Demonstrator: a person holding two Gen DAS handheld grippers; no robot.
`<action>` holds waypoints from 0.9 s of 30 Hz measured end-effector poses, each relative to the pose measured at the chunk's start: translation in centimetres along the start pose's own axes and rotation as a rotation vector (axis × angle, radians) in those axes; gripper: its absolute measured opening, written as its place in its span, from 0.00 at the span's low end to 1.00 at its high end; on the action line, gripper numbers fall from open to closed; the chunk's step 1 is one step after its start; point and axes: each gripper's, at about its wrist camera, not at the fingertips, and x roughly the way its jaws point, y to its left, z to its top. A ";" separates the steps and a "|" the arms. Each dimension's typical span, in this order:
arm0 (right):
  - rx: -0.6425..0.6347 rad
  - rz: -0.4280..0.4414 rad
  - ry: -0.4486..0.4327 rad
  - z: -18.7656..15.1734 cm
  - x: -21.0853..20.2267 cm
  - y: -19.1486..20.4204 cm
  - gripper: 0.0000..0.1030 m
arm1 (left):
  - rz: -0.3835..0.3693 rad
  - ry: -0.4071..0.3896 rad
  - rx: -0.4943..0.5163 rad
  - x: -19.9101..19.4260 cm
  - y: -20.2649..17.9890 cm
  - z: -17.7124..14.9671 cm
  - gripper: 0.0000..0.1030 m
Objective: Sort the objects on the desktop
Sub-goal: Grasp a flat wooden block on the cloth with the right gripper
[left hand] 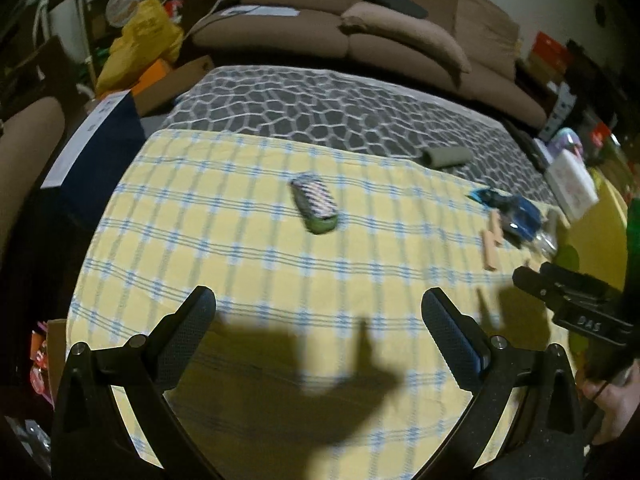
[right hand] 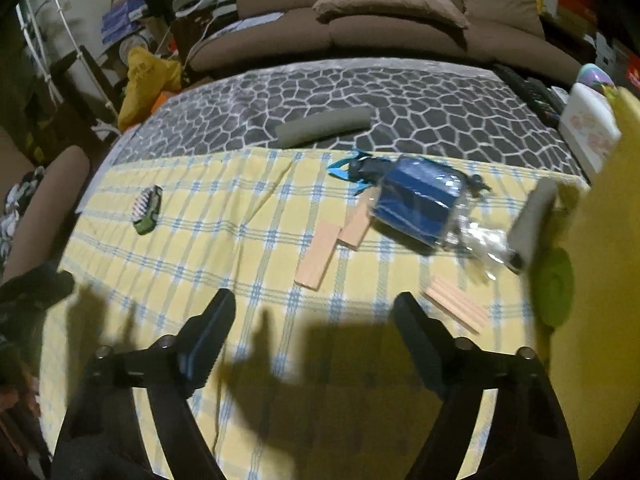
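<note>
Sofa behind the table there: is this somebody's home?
Probably a lived-in living room: a brown sofa behind the table, a checked cloth over it, and boxes and a yellow bag piled alongside.

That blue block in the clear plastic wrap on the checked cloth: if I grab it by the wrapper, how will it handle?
The blue block looks boxy and flat-sided, so it should probably slide rather than roll. Its clear wrapper bunches loosely past one end, so a grip there would likely let the block dangle and swing. The film looks glossy, possibly slippery; gripping across the block itself seems safer.
</note>
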 end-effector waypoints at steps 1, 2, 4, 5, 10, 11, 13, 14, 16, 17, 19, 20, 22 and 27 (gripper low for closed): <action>-0.003 -0.001 0.004 0.1 0.5 0.1 0.75 | 0.008 0.000 -0.005 0.2 0.5 0.1 1.00; -0.005 -0.001 0.007 0.2 1.1 0.3 0.73 | 0.015 0.002 -0.012 0.5 1.0 0.2 1.00; -0.010 -0.001 0.014 0.5 2.1 0.6 0.66 | 0.020 0.011 -0.025 1.0 1.5 0.3 1.00; -0.011 -0.001 0.017 0.5 2.4 0.8 0.64 | 0.020 0.014 -0.029 1.2 1.7 0.3 1.00; -0.033 -0.034 0.015 0.7 3.9 1.2 0.52 | -0.004 0.032 -0.049 2.1 2.2 0.3 1.00; -0.041 -0.044 0.010 0.7 4.0 1.2 0.48 | -0.004 0.034 -0.050 2.3 2.2 0.3 1.00; -0.049 -0.066 0.006 0.8 3.9 0.9 0.23 | -0.008 0.041 -0.053 2.5 2.2 0.2 1.00; -0.036 -0.050 0.006 0.8 3.8 0.4 0.18 | -0.009 0.042 -0.055 2.5 2.2 0.2 1.00; -0.005 -0.029 0.008 0.6 3.5 -0.5 0.15 | -0.016 0.044 -0.062 2.5 2.1 0.2 1.00; 0.003 -0.026 0.008 0.5 3.2 -0.9 0.15 | -0.019 0.043 -0.065 2.5 2.1 0.3 1.00; 0.017 -0.014 0.006 0.4 2.4 -1.6 0.15 | -0.027 0.041 -0.070 2.5 2.0 0.4 1.00; 0.020 -0.004 0.004 0.4 2.0 -1.9 0.15 | -0.028 0.042 -0.073 2.6 1.9 0.5 1.00; 0.027 0.019 -0.006 0.3 0.7 -2.3 0.15 | -0.050 0.053 -0.091 2.9 1.6 0.8 1.00; 0.012 0.053 -0.033 0.3 -2.1 -2.6 0.15 | -0.035 0.042 -0.048 4.1 0.1 2.5 1.00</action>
